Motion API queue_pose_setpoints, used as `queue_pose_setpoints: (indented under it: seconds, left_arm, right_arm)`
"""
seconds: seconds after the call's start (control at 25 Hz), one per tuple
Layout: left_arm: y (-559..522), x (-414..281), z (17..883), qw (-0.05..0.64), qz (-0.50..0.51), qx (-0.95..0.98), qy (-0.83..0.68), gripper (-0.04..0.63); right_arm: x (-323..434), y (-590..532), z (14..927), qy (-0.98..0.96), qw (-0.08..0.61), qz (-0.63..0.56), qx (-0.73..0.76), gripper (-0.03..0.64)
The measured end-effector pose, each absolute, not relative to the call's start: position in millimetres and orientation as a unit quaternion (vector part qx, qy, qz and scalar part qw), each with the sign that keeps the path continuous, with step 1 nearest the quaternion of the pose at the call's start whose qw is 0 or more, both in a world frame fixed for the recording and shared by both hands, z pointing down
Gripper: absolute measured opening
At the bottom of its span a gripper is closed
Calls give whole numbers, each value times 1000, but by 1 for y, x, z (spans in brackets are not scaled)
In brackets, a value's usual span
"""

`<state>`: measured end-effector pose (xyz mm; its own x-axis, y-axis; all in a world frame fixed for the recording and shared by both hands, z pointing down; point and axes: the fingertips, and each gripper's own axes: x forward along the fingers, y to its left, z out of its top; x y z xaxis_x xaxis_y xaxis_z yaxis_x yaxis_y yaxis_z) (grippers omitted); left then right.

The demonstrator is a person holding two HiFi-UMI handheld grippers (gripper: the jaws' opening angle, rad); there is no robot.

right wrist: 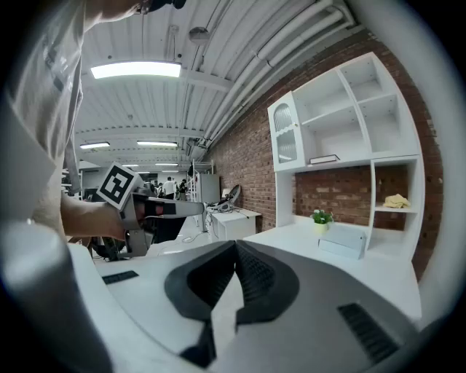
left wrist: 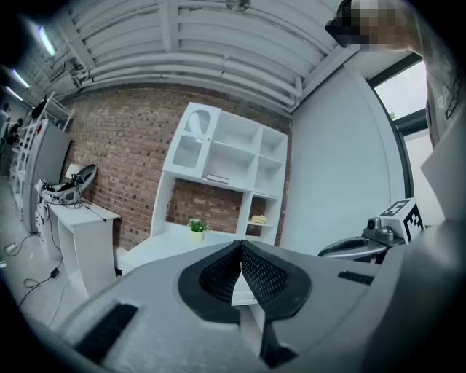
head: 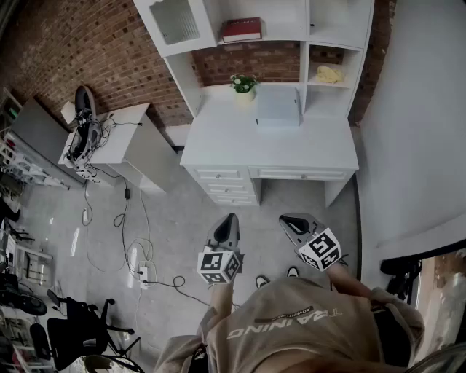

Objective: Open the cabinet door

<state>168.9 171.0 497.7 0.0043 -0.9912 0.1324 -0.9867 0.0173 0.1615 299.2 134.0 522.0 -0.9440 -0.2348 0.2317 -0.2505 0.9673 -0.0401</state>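
Closest to the person, the left gripper [head: 231, 218] and the right gripper [head: 288, 219] are held side by side in front of the body, pointing roughly level toward the furniture. Each gripper's own view shows its jaws pressed together with nothing between them. This looks like a carrying posture, since there is nothing within reach to grasp.

Beyond them is a stretch of bare floor [head: 175, 218], so the person stands well apart from the white table [head: 240, 142], which has drawers [head: 222, 186] under its left side. A potted plant [head: 243, 84] sits at the back of the tabletop, out of the way of any reach upward.

Farthest off, a white shelf unit [head: 306, 44] rises from the table against the brick wall, and a book [head: 241, 30] lies on one open shelf. The cabinet door [head: 175, 20], glass-fronted with an arched pane, closes the upper left compartment and appears shut. No handle can be made out from here. The task seems not yet begun: the person must close the gap first, and the left gripper is likely the nearer one to that door.
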Motion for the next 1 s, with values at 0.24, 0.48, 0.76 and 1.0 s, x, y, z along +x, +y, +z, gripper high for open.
queue_pose_setpoints:
  seconds: [0.24,0.48,0.76,1.0]
  left_arm:
    - [173,155,476,72,-10,700,-711,9]
    - [181,137,469,72,-11,702,-709,9]
    - [186,116,470,72,7,716,-694,9]
    - [187,107,496,95,-3,720,-688,9]
  right_arm:
    - [300,128,518,-984,113,30,135,14]
    - [288,130,517,-983,106,37,148,14]
    - [266,140,527,-979,103,56,165,14]
    - [251,152,549,-977,113,86,158,14]
